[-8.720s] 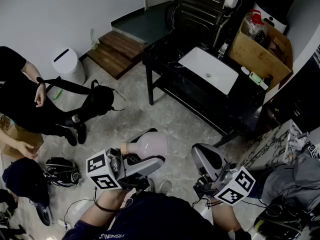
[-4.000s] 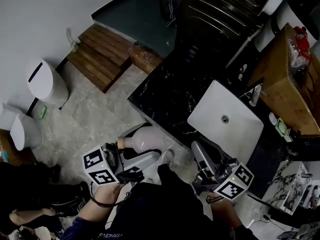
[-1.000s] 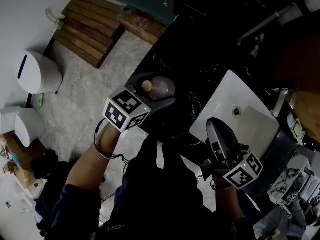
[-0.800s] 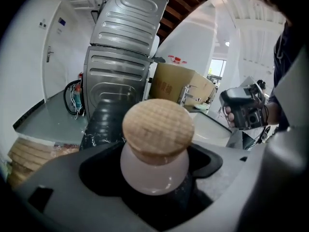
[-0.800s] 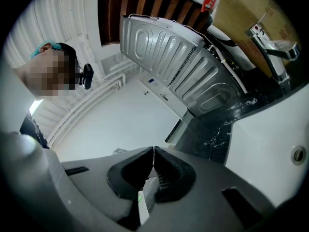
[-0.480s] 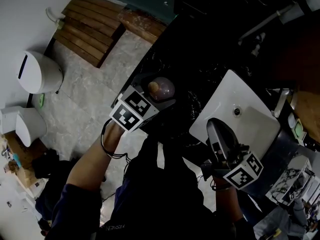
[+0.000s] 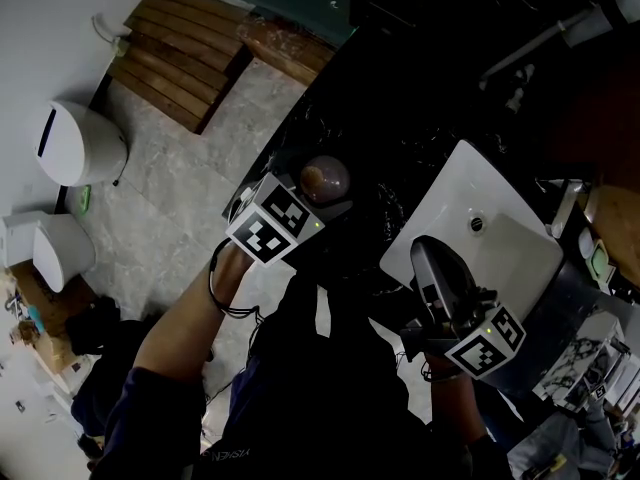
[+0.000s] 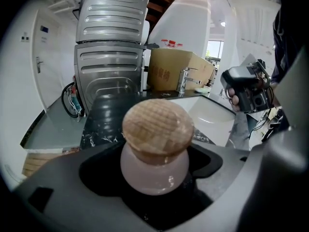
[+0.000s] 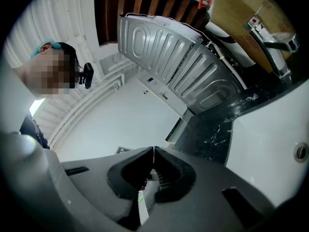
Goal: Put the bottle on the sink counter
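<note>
The left gripper is clamped on the pink bottle, its jaws closed round the body just under the wooden stopper. From above, the bottle hangs over the black table, near its front corner, to the left of the white sink. I can't tell whether its base touches the stone; the gripper hides that.

That is the worry. If the jaws let go with the bottle off the surface or tilted, the rounded body could tip and roll, and the edge and the floor are close. Opening unevenly could also drag it sideways.

The right gripper is closed on nothing, above the sink, too far off to steady it.
</note>
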### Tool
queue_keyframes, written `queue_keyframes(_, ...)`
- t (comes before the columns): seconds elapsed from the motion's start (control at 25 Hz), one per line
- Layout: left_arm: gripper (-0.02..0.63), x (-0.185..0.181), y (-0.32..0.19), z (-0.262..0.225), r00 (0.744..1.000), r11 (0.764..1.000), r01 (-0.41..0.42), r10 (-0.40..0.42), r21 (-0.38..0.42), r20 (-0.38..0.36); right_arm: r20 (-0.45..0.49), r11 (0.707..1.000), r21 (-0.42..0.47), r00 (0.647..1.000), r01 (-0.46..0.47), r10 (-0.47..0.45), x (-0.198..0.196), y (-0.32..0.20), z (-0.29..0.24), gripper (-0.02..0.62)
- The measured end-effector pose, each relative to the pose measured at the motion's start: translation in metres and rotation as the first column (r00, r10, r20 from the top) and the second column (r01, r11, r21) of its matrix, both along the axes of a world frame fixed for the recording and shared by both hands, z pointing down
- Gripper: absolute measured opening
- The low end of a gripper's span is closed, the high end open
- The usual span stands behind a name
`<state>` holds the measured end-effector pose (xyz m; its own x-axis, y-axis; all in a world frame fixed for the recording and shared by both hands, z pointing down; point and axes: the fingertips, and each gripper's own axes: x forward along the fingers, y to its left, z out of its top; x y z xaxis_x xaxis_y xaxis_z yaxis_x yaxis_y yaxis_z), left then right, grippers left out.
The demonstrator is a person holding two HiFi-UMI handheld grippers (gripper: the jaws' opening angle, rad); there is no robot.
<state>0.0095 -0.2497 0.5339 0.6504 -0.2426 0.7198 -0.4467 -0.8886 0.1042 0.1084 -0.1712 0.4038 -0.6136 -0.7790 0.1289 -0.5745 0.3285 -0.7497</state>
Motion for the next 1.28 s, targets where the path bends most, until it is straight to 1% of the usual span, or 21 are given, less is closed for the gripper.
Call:
queue_keyframes(0.4,0.390,0.000,0.001,0.009,0.999,1.000,-0.013,0.013,0.003,0.045,0.007,1.000,-0.002,1.000,0.003,-0.003,0.003,-0.004,0.002,0.026)
queue_keyframes(1.28,0.390,0.008,-0.001,0.011,0.996,0.997,-0.038,0.033,0.064,0.085,0.011,1.000,-0.005,1.000,0.016,-0.016,0.006,-0.012,0.003,0.026)
